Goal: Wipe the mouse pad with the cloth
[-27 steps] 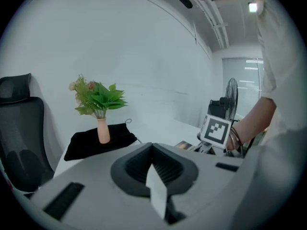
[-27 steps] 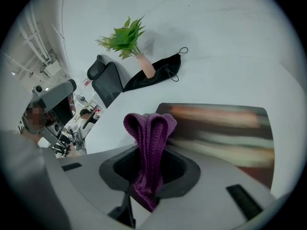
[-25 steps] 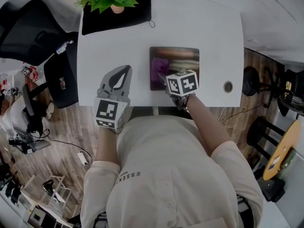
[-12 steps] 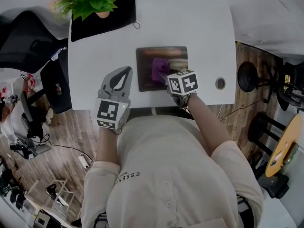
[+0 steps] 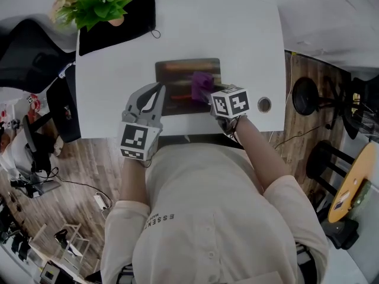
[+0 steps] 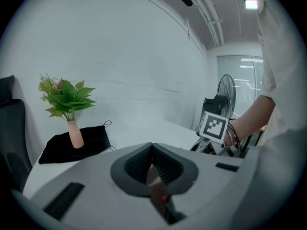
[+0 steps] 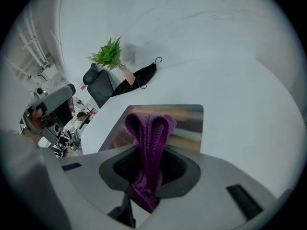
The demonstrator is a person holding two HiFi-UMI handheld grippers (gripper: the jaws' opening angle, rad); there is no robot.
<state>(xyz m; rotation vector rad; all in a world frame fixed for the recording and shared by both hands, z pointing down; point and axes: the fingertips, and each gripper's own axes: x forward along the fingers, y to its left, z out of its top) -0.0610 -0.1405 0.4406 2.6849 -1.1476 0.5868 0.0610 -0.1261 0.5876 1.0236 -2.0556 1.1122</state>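
Observation:
A dark, glossy mouse pad (image 5: pixel 177 78) (image 7: pixel 184 123) lies on the white table (image 5: pixel 237 34), just beyond the front edge. A purple knitted cloth (image 5: pixel 201 83) (image 7: pixel 151 143) is pinched in my right gripper (image 5: pixel 207 96) (image 7: pixel 148 186), which is shut on it and holds it over the pad's right part. The cloth's folded end sticks out past the jaws. My left gripper (image 5: pixel 148 99) (image 6: pixel 156 186) hovers at the pad's left front corner, jaws shut with nothing between them.
A potted green plant (image 5: pixel 95 7) (image 6: pixel 67 104) stands on a black cloth (image 5: pixel 118 19) at the table's far left corner. A round cable hole (image 5: pixel 264 105) sits right of the pad. A black office chair (image 5: pixel 29 46) stands to the left and a standing fan (image 6: pixel 225 97) behind.
The head view has shifted, so the table and pad slide left in the picture. The purple cloth now sits over the pad's right part rather than its left. The left gripper keeps its place.

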